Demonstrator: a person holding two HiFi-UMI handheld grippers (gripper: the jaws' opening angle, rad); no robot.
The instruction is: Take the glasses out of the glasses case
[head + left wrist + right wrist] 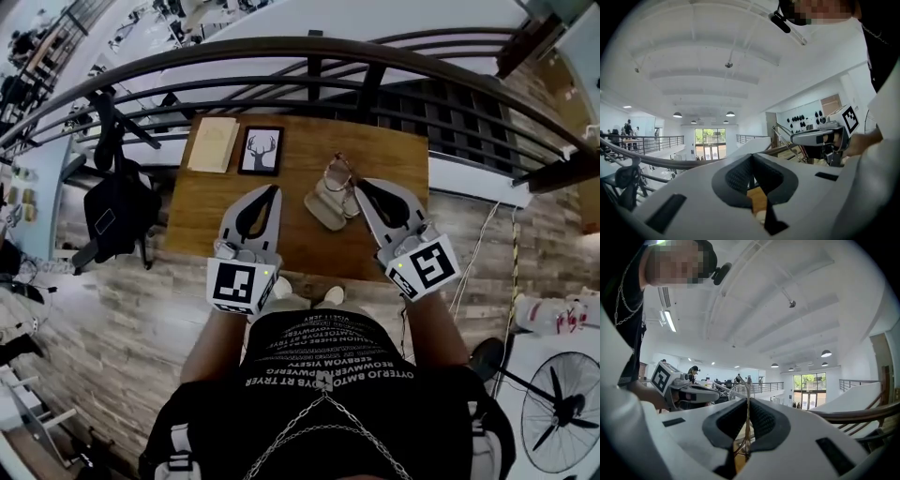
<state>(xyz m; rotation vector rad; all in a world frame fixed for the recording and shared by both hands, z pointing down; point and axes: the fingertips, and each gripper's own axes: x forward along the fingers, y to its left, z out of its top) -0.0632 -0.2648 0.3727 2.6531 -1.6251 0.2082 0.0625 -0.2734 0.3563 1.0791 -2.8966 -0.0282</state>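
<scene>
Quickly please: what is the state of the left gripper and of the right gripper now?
Left gripper: closed, with nothing between its jaws.
Right gripper: closed on a thin part of the glasses.

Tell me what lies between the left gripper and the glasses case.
Nothing lies there. In the head view, only a bare stretch of the wooden table separates the left gripper from the glasses case.
</scene>
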